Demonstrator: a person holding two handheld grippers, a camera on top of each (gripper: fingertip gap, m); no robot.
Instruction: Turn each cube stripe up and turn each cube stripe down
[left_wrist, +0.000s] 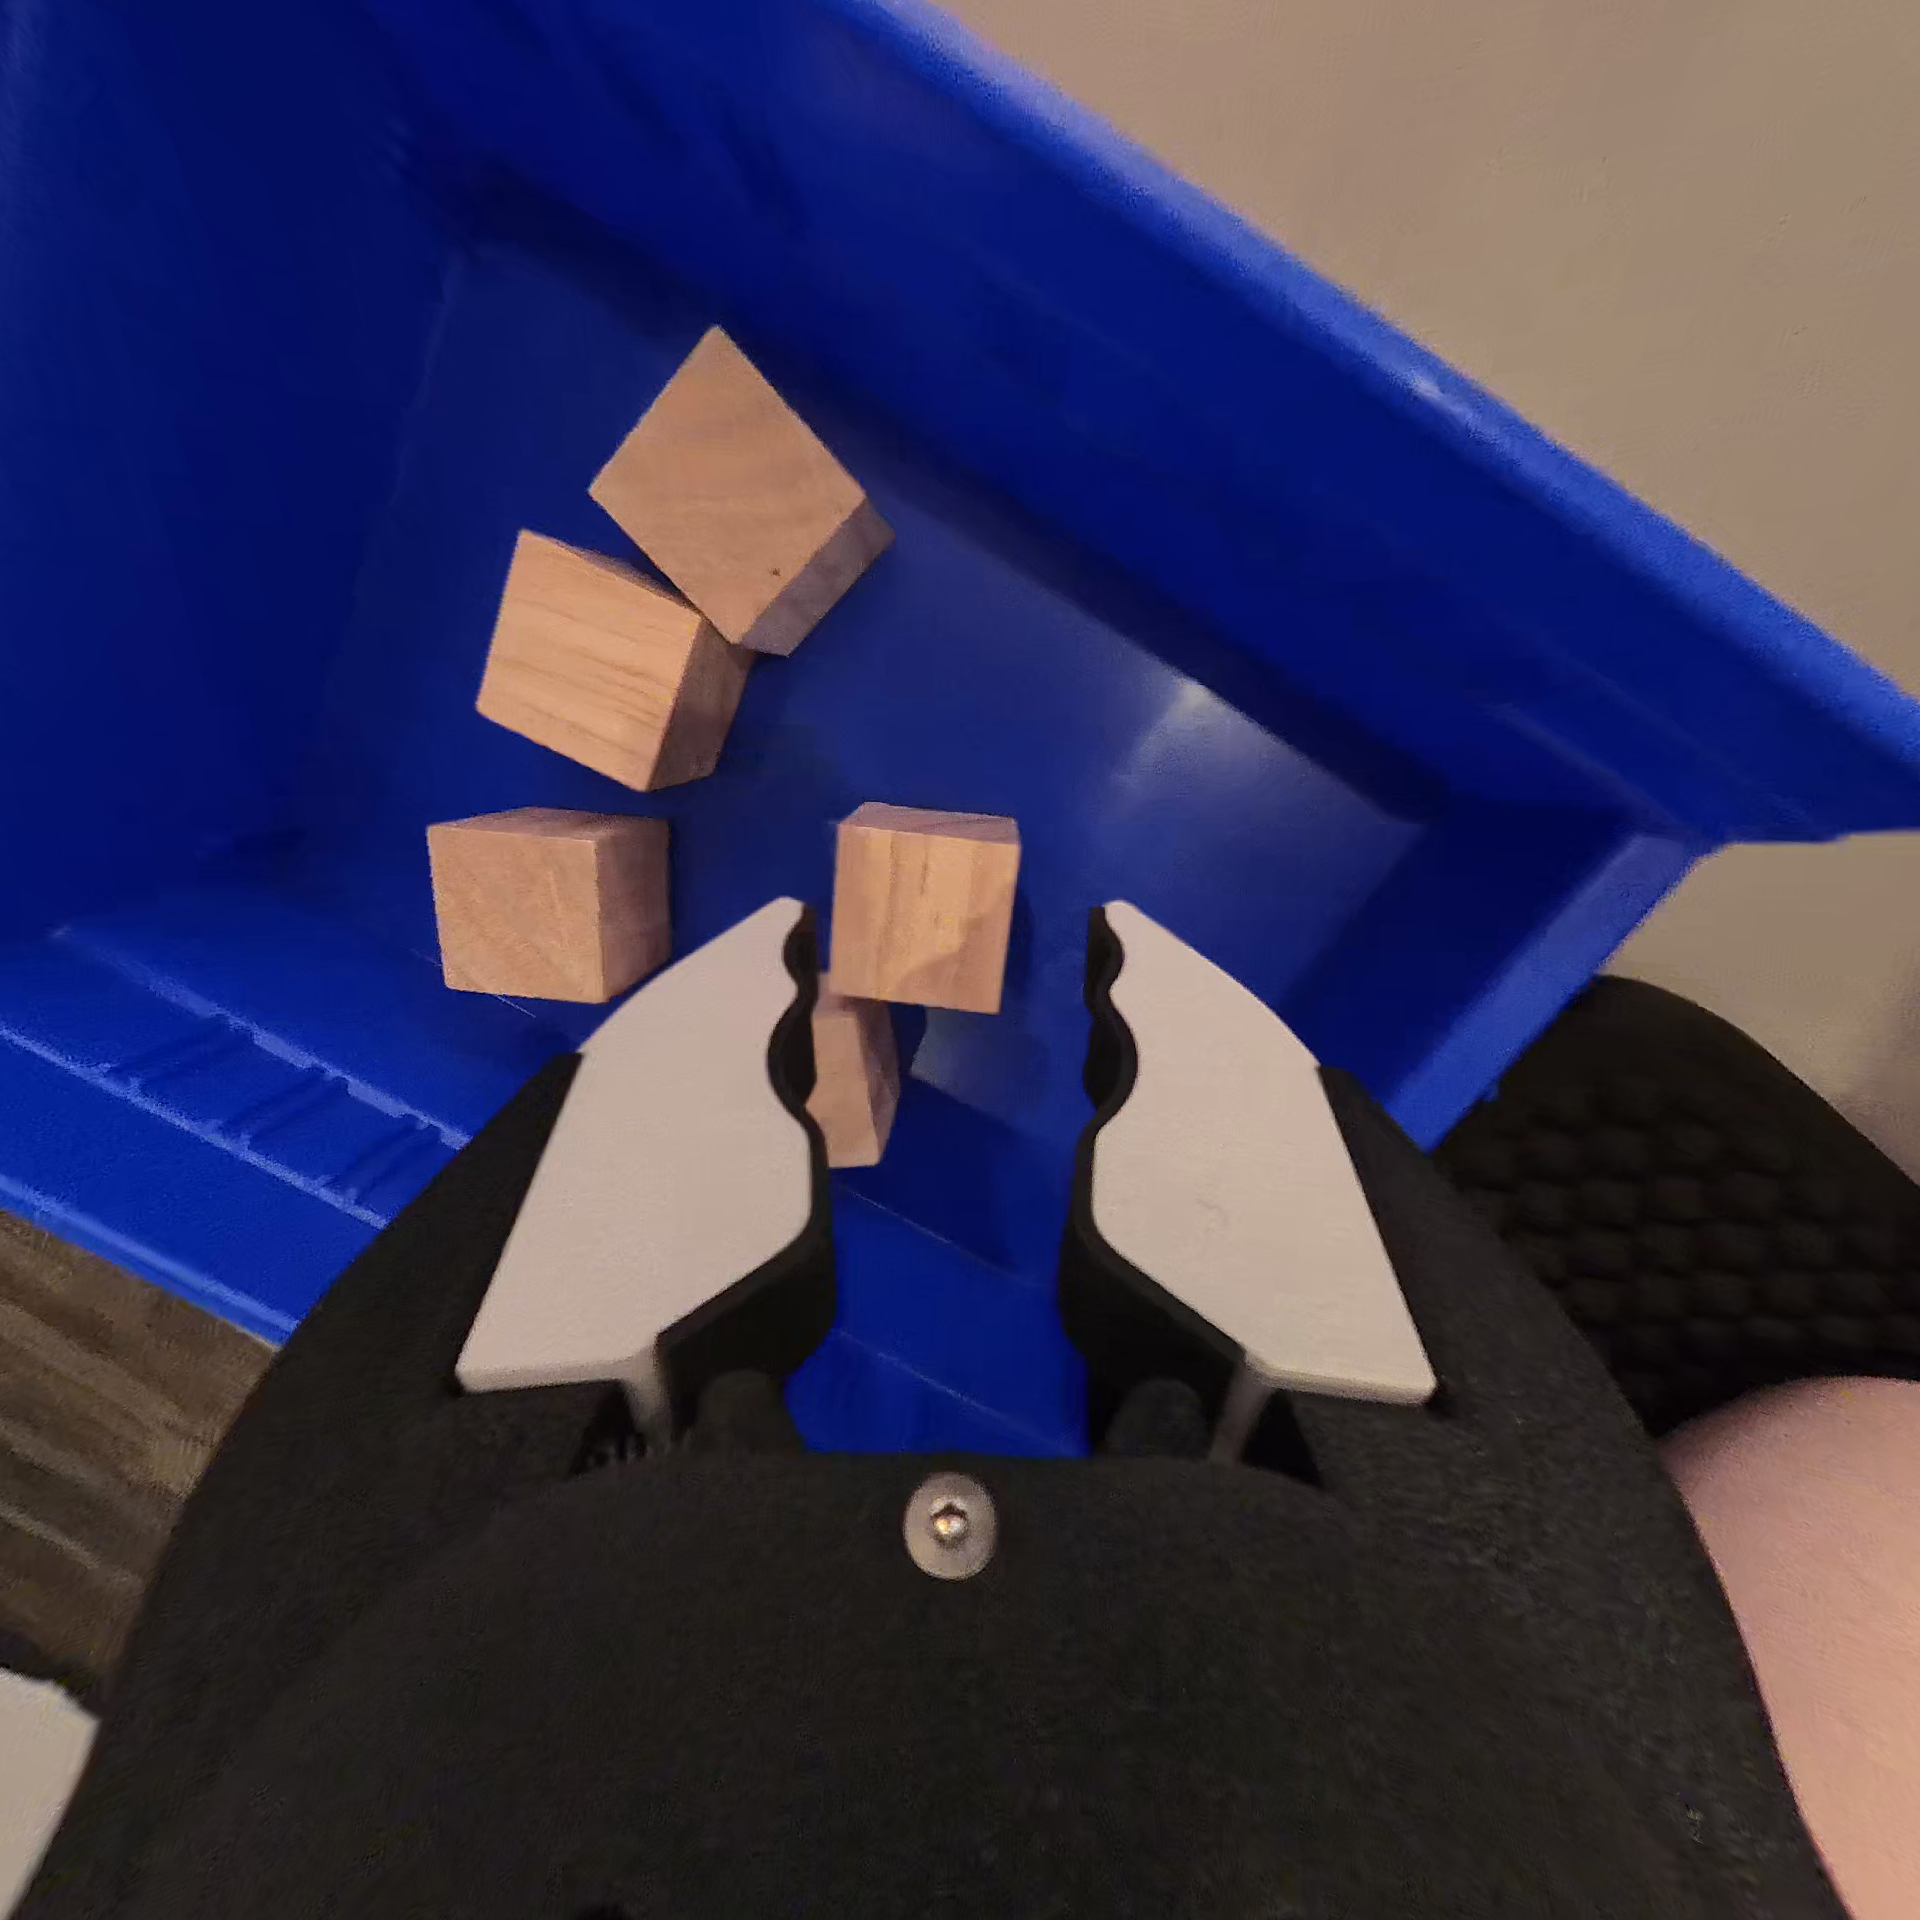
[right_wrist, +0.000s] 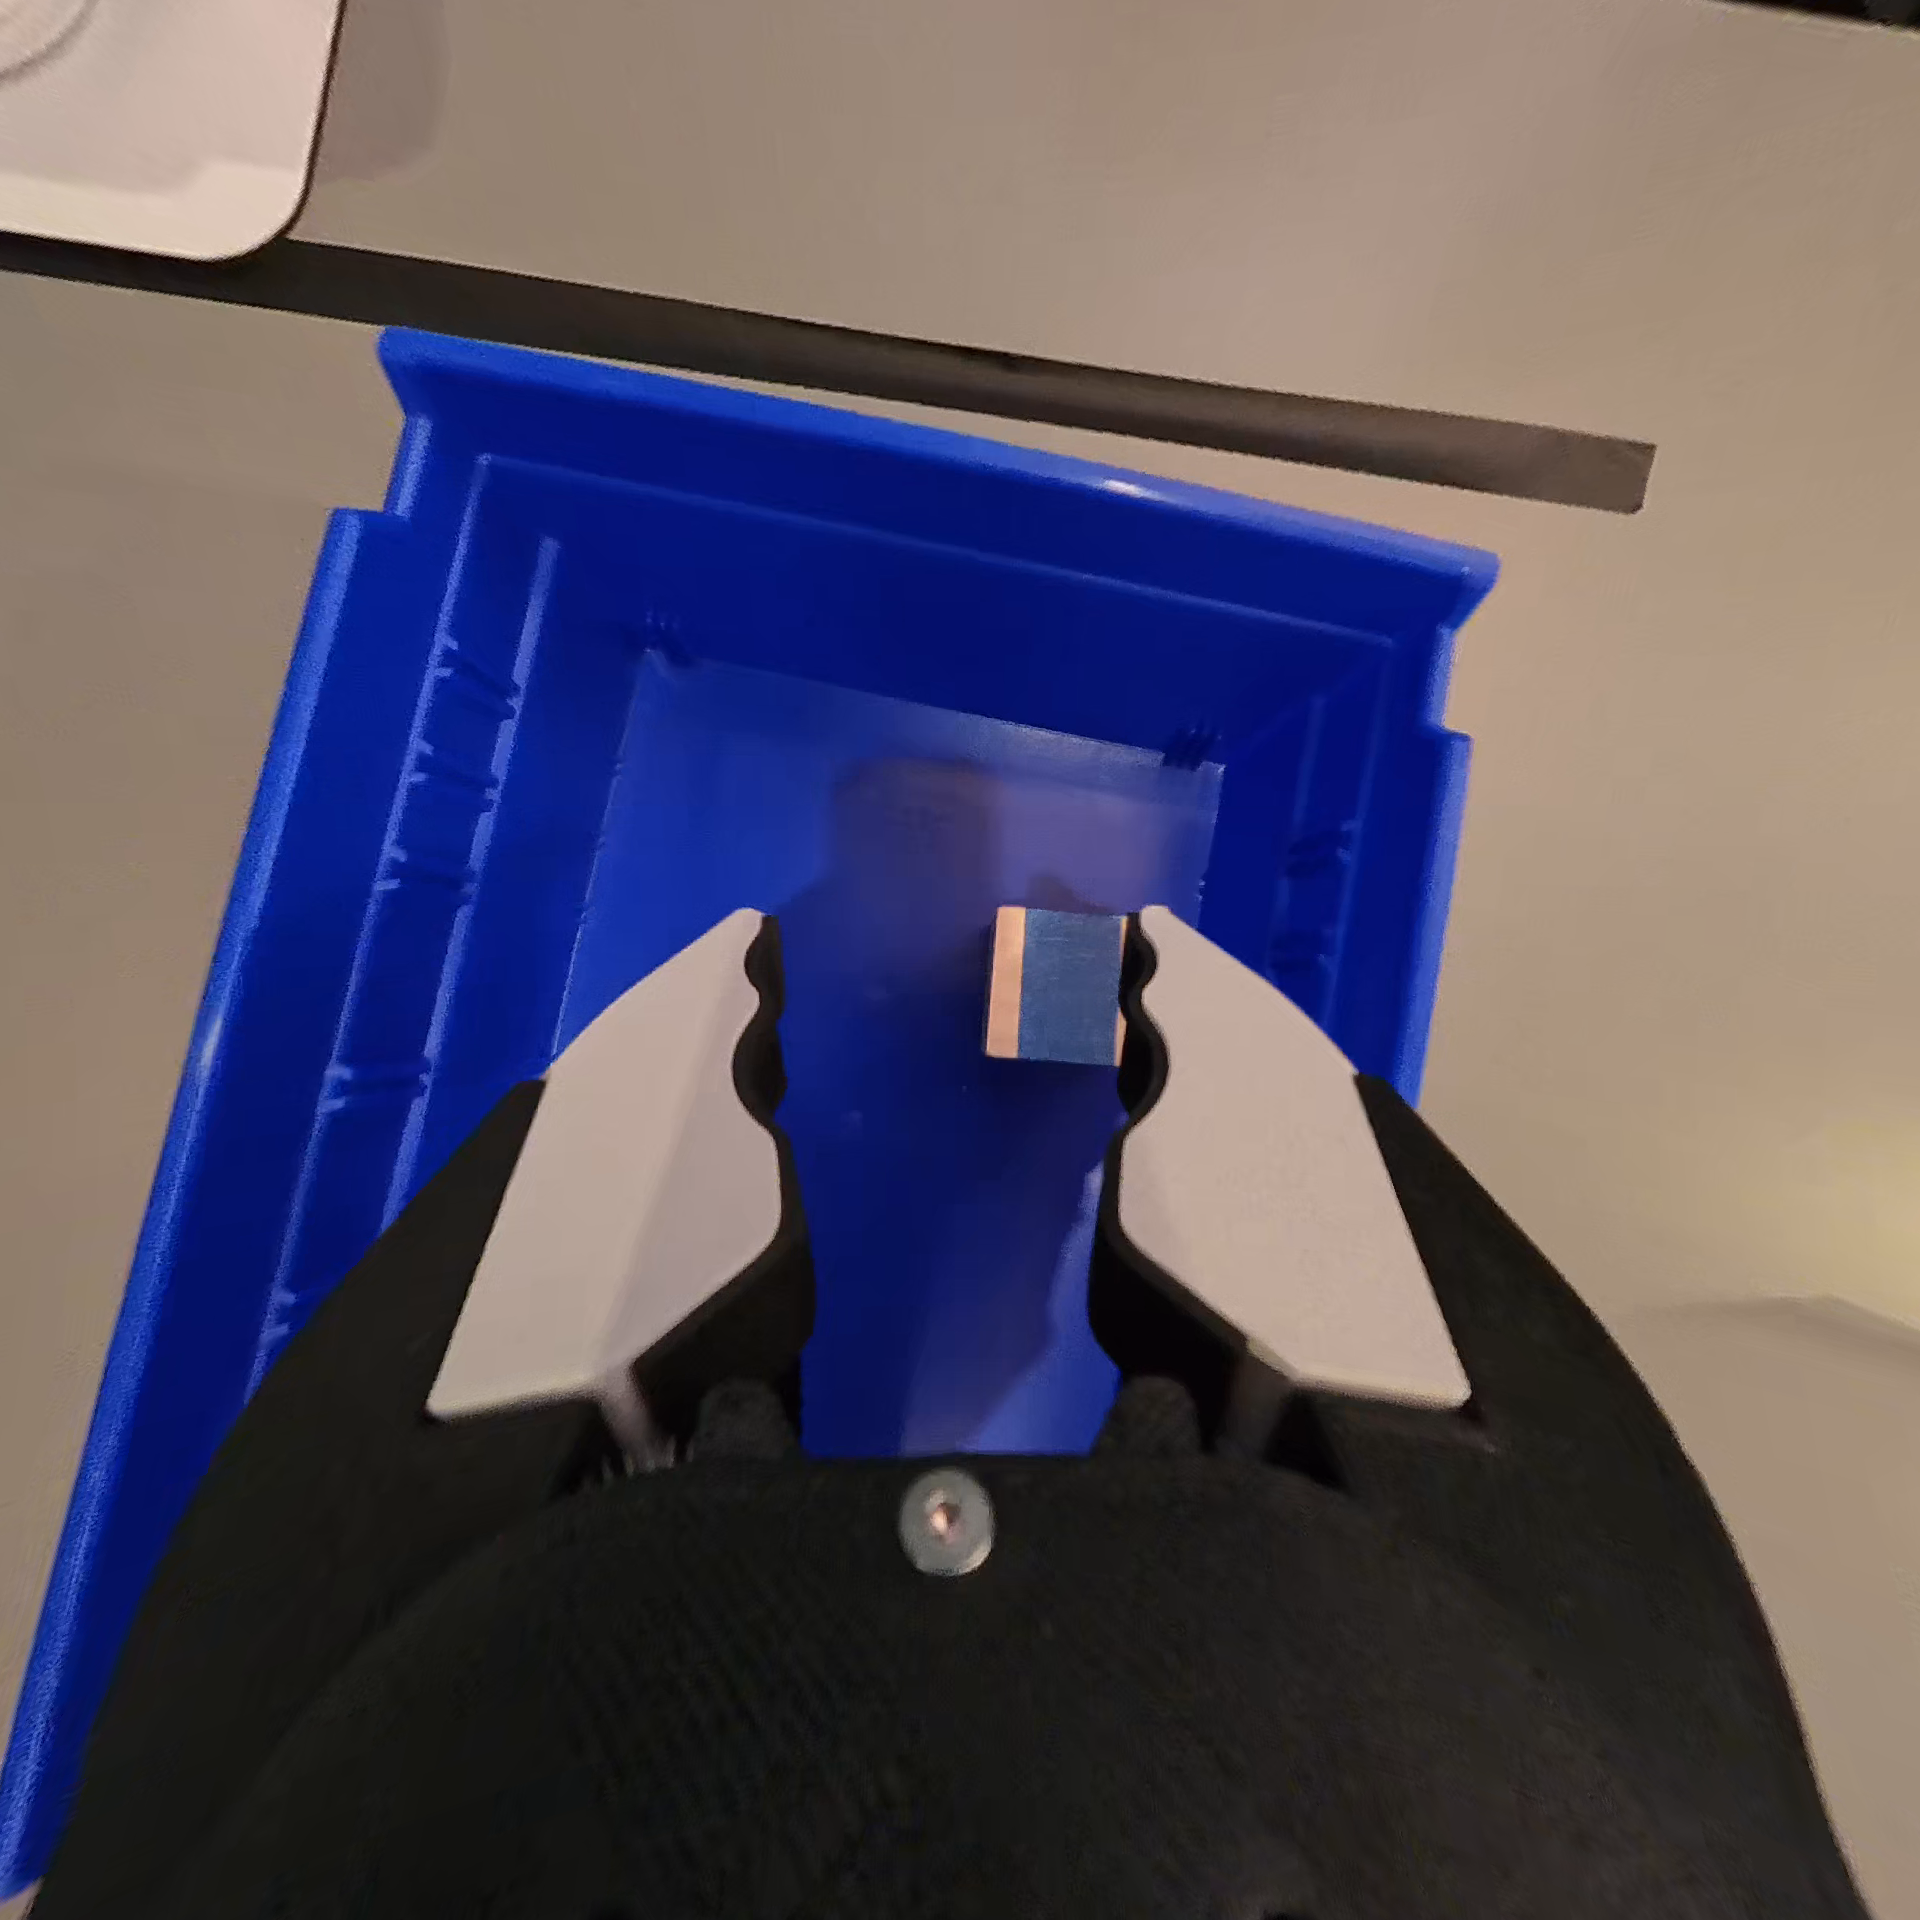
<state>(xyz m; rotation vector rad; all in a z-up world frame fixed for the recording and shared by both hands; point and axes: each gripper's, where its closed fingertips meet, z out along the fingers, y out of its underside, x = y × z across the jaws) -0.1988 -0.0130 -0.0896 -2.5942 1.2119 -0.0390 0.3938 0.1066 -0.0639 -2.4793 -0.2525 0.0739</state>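
While both grippers, left (left_wrist: 945, 935) and right (right_wrist: 951, 940), are held wide and empty, the striped cube (right_wrist: 1055, 985) should be centred between the fingers before closing.

Left wrist view: mounted behind the left gripper (left_wrist: 945, 914), looking forward along its grey fingers and steeply down into a tilted blue plastic bin (left_wrist: 1143, 436), close enough that five plain wooden cubes (left_wrist: 920, 904) fill the middle and the walls run off frame. Right wrist view: set likewise behind the right gripper (right_wrist: 951, 920), facing almost straight down from higher, taking in most of a blue plastic bin's rim (right_wrist: 935, 468) and surrounding grey tabletop (right_wrist: 1662, 935). No shared part evident; unclear whether the same bin.
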